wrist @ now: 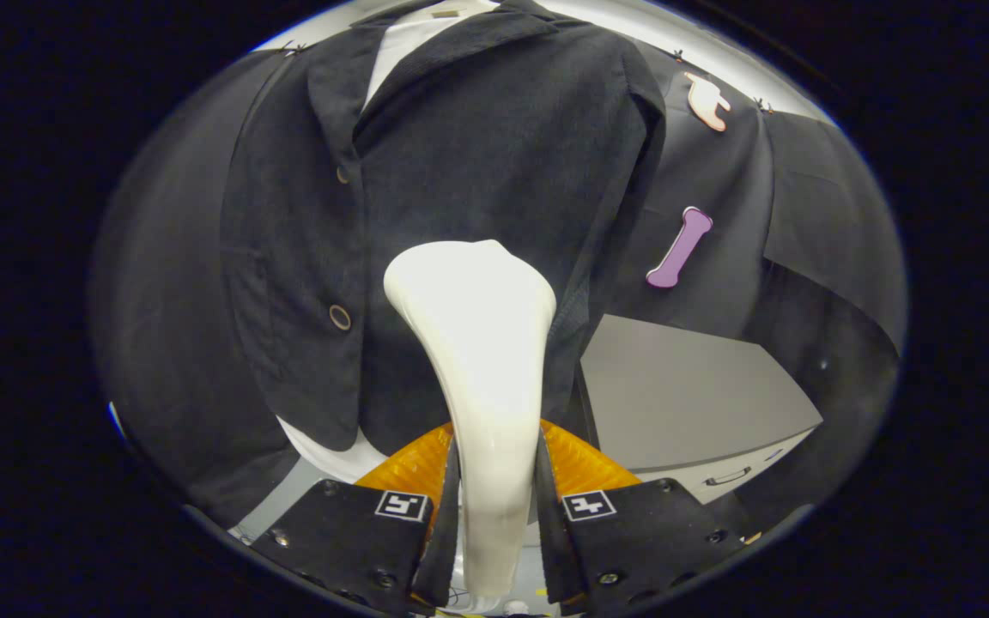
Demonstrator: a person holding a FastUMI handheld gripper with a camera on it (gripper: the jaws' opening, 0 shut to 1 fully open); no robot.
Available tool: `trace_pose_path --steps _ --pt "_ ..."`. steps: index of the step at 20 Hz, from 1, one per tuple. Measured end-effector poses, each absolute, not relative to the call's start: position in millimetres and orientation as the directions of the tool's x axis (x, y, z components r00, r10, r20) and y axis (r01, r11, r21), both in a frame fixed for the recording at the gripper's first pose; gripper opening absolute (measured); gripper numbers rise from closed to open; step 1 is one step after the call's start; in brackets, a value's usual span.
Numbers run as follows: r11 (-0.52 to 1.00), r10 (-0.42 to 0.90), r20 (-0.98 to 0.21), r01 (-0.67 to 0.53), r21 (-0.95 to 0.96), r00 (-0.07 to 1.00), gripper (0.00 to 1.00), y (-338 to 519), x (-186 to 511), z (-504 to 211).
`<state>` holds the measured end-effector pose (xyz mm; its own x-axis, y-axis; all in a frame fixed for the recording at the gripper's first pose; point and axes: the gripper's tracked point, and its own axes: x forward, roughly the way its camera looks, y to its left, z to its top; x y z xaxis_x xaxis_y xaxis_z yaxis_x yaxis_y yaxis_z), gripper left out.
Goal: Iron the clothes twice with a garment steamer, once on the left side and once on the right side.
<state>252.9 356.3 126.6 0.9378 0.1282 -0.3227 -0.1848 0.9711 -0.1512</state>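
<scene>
- Jacket (460, 172): dark, hangs upright beyond the fingers, fills most of the scene. Lapels open at top, white shirt (404, 39) showing at the collar and again below the hem.
- Two buttons on the jacket's front panel beside the steamer head; lower button (340, 317) level with the head.
- Bench (683, 390): grey top, behind the jacket's hem, off to the side of the steamer. Drawer handle on its front.
- Steamer (482, 378): white, handle clamped between the fingers, rising ahead of them; wide head up against the jacket front near its middle. Cannot tell if touching.
- Gripper (494, 515): fingers narrow, both pressing the steamer handle.
- Orange ribbed part (585, 468) just behind the fingers, below the jacket hem.
</scene>
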Motion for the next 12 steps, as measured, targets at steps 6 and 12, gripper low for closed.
trace_pose_path --steps 6,12 --pt "0.961 0.099 -0.332 -0.177 -0.214 0.938 0.43 362 251 91" --pt "0.965 0.089 -0.428 -0.185 -0.186 0.899 0.43 364 250 29"
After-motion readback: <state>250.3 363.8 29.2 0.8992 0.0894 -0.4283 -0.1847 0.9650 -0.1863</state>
